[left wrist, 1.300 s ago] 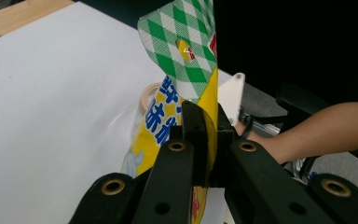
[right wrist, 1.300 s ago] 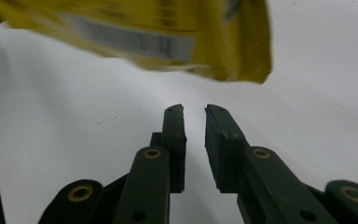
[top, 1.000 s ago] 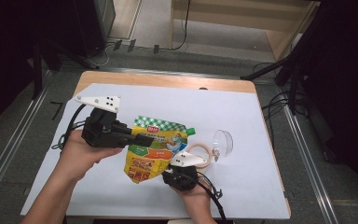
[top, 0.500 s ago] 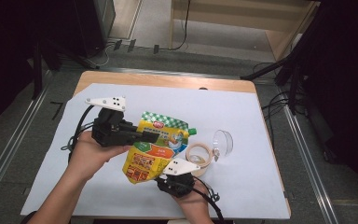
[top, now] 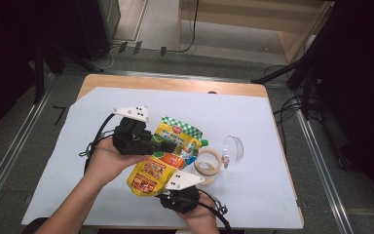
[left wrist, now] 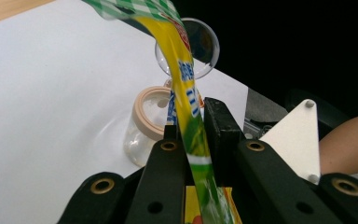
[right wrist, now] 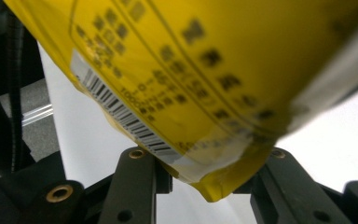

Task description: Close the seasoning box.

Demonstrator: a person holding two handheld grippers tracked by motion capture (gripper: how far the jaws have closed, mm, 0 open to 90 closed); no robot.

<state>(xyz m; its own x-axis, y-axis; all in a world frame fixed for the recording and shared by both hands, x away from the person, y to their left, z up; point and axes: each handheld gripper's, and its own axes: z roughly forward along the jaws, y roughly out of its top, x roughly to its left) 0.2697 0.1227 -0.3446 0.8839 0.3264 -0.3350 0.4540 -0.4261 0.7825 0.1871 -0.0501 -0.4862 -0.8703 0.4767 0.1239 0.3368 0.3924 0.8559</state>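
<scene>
A yellow pouch (top: 163,158) with a green checked top hangs above the white sheet, held between both grippers. My left gripper (top: 168,146) is shut on its side edge; in the left gripper view the jaws (left wrist: 193,135) pinch the thin pouch (left wrist: 182,60) edge-on. My right gripper (top: 175,191) holds the bottom end, where the pouch (right wrist: 205,70) base sits pressed between the two jaws (right wrist: 209,182). A glass jar (top: 207,165) with a tan rim lies just right of the pouch and shows as the jar (left wrist: 144,126) beyond my left jaws.
A clear round lid (top: 233,148) lies next to the jar on the white sheet (top: 282,195). The wooden table edge (top: 175,83) runs along the far side. Cables trail over the floor behind and to the right of the table.
My left gripper has moved right with the pouch, which now sits nearer the jar. The right gripper stays at the pouch's bottom end, shifted slightly.
</scene>
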